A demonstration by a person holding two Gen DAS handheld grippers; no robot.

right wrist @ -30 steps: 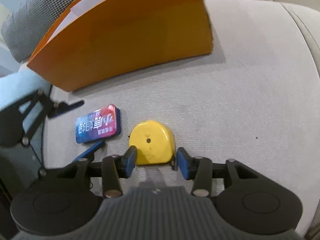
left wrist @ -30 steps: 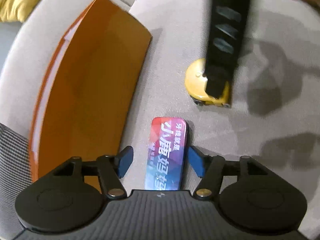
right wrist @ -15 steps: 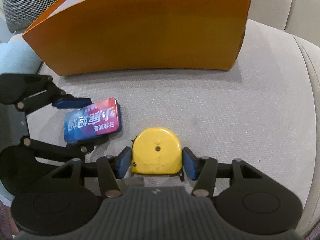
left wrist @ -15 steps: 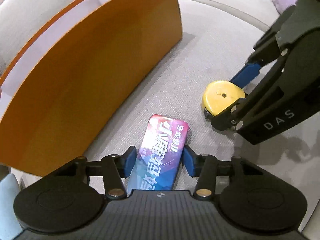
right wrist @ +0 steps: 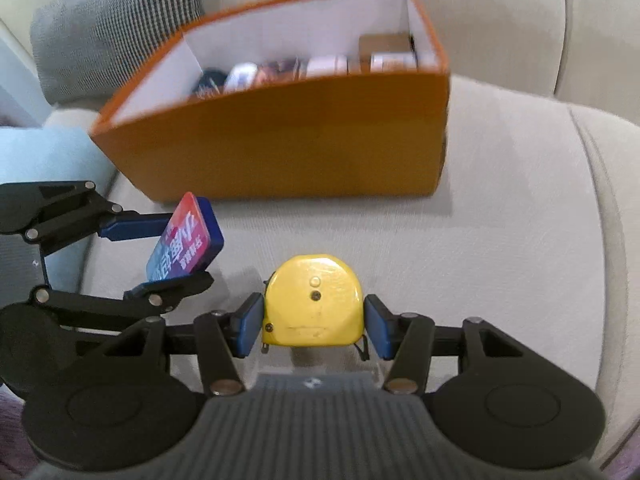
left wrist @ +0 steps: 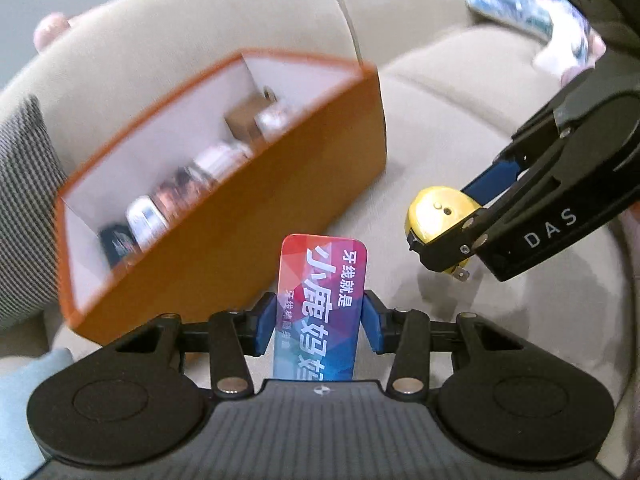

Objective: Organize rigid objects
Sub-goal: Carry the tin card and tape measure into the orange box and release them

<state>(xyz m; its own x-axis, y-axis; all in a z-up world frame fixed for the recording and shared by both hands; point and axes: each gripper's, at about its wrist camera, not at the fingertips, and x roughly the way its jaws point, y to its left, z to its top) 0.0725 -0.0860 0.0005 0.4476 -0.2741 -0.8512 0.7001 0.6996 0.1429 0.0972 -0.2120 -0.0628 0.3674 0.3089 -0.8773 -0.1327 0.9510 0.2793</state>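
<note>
My left gripper (left wrist: 318,326) is shut on a flat red-and-blue floss box (left wrist: 320,304) and holds it above the sofa seat; it also shows in the right wrist view (right wrist: 182,250). My right gripper (right wrist: 314,330) is shut on a yellow tape measure (right wrist: 314,302), also lifted off the seat; it shows in the left wrist view (left wrist: 438,212) at the right. An open orange box (right wrist: 300,144) with white inner walls stands just beyond both grippers and holds several small items (right wrist: 304,68).
The beige sofa seat (right wrist: 500,240) spreads under and right of the box. A checked grey cushion (right wrist: 116,28) lies at the far left, a light blue cushion (right wrist: 44,156) beside it. A patterned cloth (left wrist: 532,20) lies at the far right.
Both grippers have closed on their objects and lifted them off the seat. The view has risen, so the inside of the orange box now shows.
</note>
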